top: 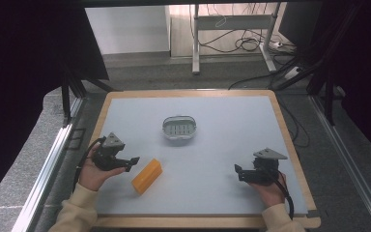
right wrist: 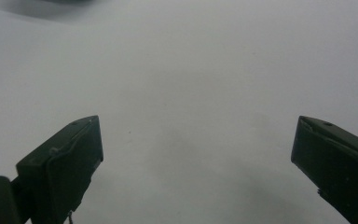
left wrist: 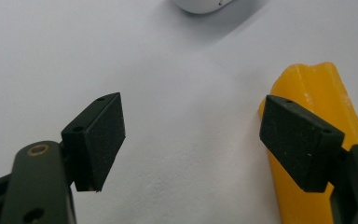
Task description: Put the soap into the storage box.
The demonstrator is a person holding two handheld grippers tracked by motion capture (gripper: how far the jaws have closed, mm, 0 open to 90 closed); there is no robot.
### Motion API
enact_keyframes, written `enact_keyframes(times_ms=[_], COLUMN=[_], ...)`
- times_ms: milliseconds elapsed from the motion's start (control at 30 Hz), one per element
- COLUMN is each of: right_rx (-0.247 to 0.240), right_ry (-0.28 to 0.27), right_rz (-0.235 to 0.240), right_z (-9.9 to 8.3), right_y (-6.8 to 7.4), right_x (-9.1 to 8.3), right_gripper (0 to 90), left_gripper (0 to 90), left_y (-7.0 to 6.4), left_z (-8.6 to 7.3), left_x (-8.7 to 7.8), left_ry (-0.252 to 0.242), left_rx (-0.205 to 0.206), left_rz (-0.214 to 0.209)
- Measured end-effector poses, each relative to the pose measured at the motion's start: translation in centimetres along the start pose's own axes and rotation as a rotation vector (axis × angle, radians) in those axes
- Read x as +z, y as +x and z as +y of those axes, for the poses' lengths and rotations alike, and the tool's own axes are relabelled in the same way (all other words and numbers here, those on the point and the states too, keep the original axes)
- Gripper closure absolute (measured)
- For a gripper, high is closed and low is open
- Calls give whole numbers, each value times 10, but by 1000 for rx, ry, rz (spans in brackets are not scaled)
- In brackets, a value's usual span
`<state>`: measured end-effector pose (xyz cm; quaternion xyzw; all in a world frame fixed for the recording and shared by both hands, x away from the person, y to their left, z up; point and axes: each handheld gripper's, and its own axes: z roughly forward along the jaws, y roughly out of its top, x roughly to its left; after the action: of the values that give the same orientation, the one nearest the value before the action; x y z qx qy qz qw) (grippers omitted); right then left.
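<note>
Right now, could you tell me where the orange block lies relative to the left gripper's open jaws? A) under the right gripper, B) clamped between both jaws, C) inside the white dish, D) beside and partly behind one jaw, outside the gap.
D: in the left gripper view the orange block lies along and partly behind one jaw of the left gripper, with bare table between the open jaws; the high view shows it apart from the white dish.

block (top: 146,176) before dish (top: 179,128), on table (top: 222,145)

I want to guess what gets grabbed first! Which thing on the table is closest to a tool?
The yellow block. It lies right beside the left tool, while the white slotted dish sits farther back, away from both tools.
</note>
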<state>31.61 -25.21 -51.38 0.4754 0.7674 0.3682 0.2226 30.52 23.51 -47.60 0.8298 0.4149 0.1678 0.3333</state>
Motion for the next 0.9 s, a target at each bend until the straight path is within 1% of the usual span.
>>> enact_keyframes(times_ms=[67, 133, 167, 233, 267, 300, 467, 600, 733, 900], right_rx=[3, 11, 12, 20, 20, 28, 25, 1, 1, 3], right_ry=[-6, -38, -50, -68, -68, -79, -82, -84, -81, -84], right_rz=[0, -13, -19, -18, -18, -14, -15, -12, -10, -7], right_z=[0, 2, 2, 2, 2, 2, 2, 2, 1, 2], right_y=[0, -1, -1, -1, -1, -1, -1, 2, 2, 3], right_x=[-1, -1, -1, -2, -2, -5, -7, -5, -5, -6], right_gripper=[23, 23, 24, 26, 26, 29, 35, 46, 49, 54], left_gripper=[223, 223, 224, 227, 227, 227, 227, 227, 226, 225], left_y=[0, 2, 2, 2, 2, 2, 1, 0, -3, -5], left_z=[0, 0, 0, 0, 0, 1, 2, 3, 4, 4], left_x=[0, 1, 1, 1, 1, 0, -4, -6, -5, -5], left_ry=[4, 12, 20, 29, 29, 30, 29, 27, 36, 36], left_rx=[-1, -19, -29, -42, -42, -46, -38, -26, -11, 0], left_rz=[-2, -15, -15, -12, -12, -17, -20, -27, -32, -37])
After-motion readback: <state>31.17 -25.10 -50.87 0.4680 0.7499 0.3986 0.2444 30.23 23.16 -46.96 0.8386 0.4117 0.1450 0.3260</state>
